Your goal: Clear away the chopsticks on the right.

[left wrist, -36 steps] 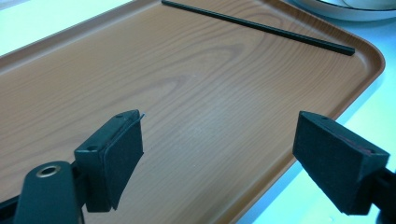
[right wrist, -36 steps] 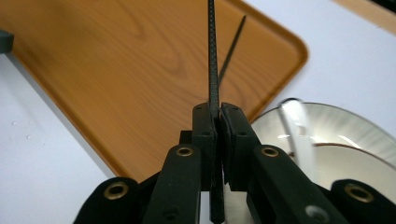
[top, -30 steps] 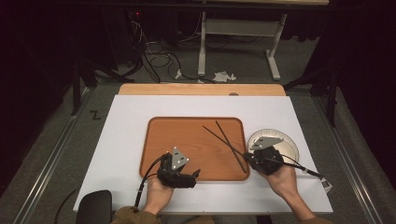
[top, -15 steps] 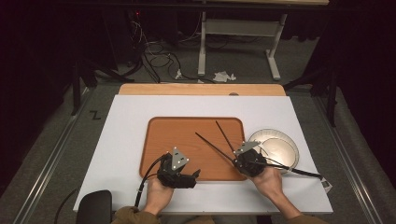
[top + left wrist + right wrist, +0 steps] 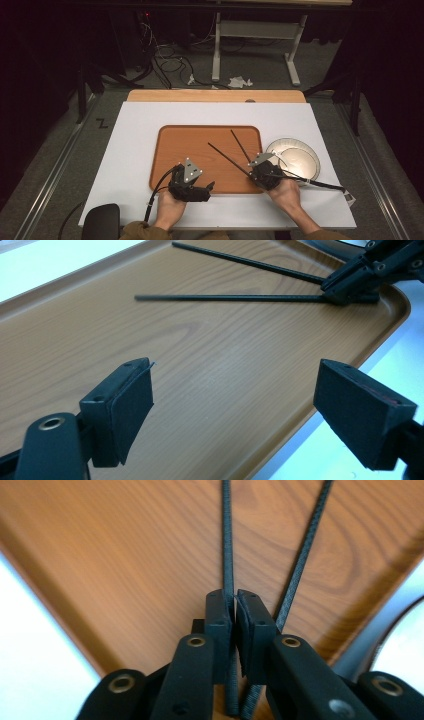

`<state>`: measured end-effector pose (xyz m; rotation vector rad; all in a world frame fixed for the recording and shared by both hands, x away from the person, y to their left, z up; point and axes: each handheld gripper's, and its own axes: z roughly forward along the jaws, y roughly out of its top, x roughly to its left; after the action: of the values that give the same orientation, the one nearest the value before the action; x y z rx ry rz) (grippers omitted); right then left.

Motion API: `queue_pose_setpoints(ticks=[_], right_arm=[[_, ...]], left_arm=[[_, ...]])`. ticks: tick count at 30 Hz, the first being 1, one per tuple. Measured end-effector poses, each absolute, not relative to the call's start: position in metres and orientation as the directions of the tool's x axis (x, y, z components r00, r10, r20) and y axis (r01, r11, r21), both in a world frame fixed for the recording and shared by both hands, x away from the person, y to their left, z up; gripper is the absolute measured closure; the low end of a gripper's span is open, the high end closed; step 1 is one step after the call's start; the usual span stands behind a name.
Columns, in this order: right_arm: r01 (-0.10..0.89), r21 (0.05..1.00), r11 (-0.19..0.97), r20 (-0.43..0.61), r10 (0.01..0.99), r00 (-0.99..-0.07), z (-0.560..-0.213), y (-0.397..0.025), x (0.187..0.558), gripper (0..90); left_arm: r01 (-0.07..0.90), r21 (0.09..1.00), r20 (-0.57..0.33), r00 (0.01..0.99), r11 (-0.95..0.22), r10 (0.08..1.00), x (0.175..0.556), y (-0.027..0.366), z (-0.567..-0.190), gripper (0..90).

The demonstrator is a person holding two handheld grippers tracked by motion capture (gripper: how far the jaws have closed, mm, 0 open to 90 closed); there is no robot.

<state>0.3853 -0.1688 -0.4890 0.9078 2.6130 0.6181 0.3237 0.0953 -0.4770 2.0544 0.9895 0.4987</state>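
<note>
While your right gripper [image 5: 235, 611] clamps its jaws on one black rod [image 5: 228, 540] at the tray's [image 5: 180, 145] near right corner, the second black rod [image 5: 306, 545] lies just beside it on the wooden surface. Your left gripper [image 5: 235, 405] hovers with jaws wide apart over the tray's near left edge. Right of the tray, a white plate [image 5: 295, 157] rests on the table [image 5: 135, 130].

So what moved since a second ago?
The right claw, shut on one thin black stick, slid left from over the white plate onto the brown wooden tray, taking both sticks along. The second black stick moved with it. The left claw stayed open at the tray's near edge.
</note>
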Motion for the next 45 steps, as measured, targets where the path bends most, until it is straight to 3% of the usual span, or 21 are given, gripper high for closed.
queue_pose_setpoints(ticks=[14, 20, 27, 33, 45], right_arm=[[0.539, 0.514, 0.667, -0.16, 0.692, -0.704, -0.491, -0.1741, 0.3926, 84.5], [0.527, 0.522, 0.67, -0.17, 0.688, -0.706, -0.4886, -0.174, 0.391, 77.0], [0.479, 0.566, 0.671, -0.14, 0.651, -0.746, -0.4847, -0.1721, 0.3869, 83.2], [0.477, 0.527, 0.704, -0.123, 0.618, -0.777, -0.4921, -0.1675, 0.3871, 85.7], [0.488, 0.537, 0.688, -0.149, 0.647, -0.748, -0.4867, -0.1739, 0.3897, 81.4]], left_arm=[[0.474, 0.789, 0.02, 0.616, -0.391, 0.788, 0.3234, 0.0956, -0.4768, 16.4], [0.474, 0.789, 0.02, 0.617, -0.391, 0.787, 0.3234, 0.0956, -0.4767, 16.4], [0.475, 0.788, 0.019, 0.618, -0.392, 0.786, 0.3237, 0.0952, -0.4772, 16.4], [0.475, 0.786, 0.02, 0.619, -0.395, 0.785, 0.3236, 0.0948, -0.4774, 16.4], [0.474, 0.786, 0.019, 0.622, -0.396, 0.783, 0.3227, 0.0947, -0.4772, 16.4]])
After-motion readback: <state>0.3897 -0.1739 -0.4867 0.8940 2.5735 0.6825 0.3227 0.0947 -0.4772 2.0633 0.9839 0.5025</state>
